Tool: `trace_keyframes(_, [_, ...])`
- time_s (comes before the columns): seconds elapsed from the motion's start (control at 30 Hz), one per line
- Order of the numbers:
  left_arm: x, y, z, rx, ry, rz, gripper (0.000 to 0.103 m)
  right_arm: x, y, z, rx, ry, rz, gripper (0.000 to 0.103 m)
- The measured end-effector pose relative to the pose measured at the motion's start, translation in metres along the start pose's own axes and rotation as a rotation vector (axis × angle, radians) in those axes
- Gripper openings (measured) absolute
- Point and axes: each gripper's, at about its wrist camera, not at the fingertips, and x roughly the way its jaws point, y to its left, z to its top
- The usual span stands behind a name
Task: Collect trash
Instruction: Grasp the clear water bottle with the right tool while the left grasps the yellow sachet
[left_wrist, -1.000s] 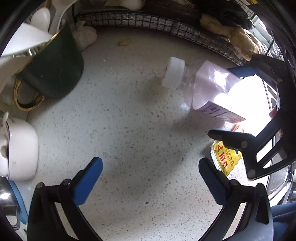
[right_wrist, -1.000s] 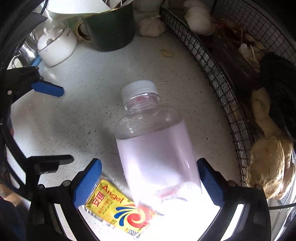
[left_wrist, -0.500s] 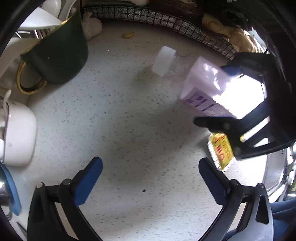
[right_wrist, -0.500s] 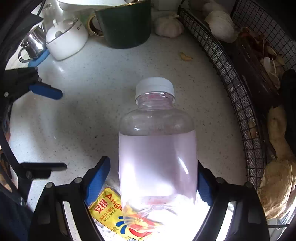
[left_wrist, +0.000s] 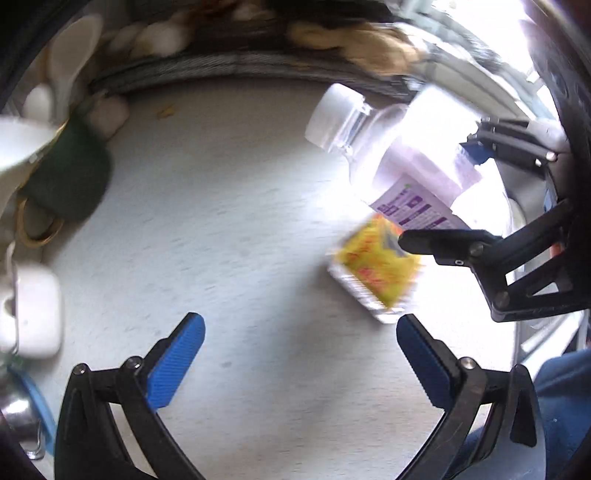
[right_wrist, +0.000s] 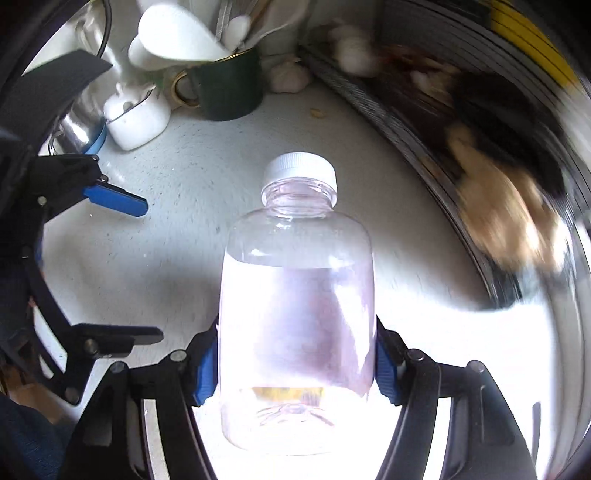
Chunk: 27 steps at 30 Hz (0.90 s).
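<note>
Right wrist view is dominated by the speckled counter (right_wrist: 177, 229), running from 9 o'clock toward 12. A wire basket (right_wrist: 436, 155) of blurred brown scraps curves along the edge from 12 to 3 o'clock, likely parked at the rim to keep the middle free for work. At 11 o'clock a dark green mug (right_wrist: 229, 92) holding white spoons stands beside a small white lidded pot (right_wrist: 136, 118), pushed back out of the working area.

At centre, the plastic bottle (right_wrist: 295, 295), white cap pointing to 12 o'clock, is clenched at its lower body by the right tool (right_wrist: 295, 365); both blue pads press its sides, low on the straight wall where the grip seems surest. From the left wrist view it looks tilted and carried off the counter, though blur makes that uncertain.

At 3 o'clock in the left wrist view, a yellow packet (left_wrist: 376, 262) lies on the counter just below the bottle, probably the next piece of trash. The left tool (left_wrist: 301, 354) hangs above bare counter, spread wide and holding nothing, seemingly readied for that packet.
</note>
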Motion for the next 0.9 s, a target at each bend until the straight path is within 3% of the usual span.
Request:
trace_keyframes(0.07, [0.002,-0.01,-0.001,0.032,0.001,-0.047,0.103,-0.008,-0.016,-0.018,0.057,-0.011,-0.013,0.064])
trace_keyframes(0.33, [0.028,-0.049,0.023,0.285,0.035,0.043,0.103,-0.027,-0.035,-0.07,0.34,-0.016,-0.103,0.065])
trace_keyframes(0.4, [0.041,-0.063,0.031,0.318,0.04,0.082,0.103,-0.029,-0.037,-0.079,0.374,-0.01,-0.113,0.065])
trace_keyframes(0.6, [0.061,-0.091,0.048,0.427,0.048,0.028,0.103,-0.026,-0.044,-0.096,0.451,0.003,-0.138,0.065])
trace_keyframes(0.7, [0.075,-0.105,0.059,0.467,0.097,-0.01,0.103,-0.022,-0.044,-0.108,0.476,0.019,-0.123,0.065])
trace_keyframes(0.9, [0.089,-0.118,0.08,0.539,0.094,0.017,0.103,-0.023,-0.054,-0.117,0.513,0.024,-0.117,0.065])
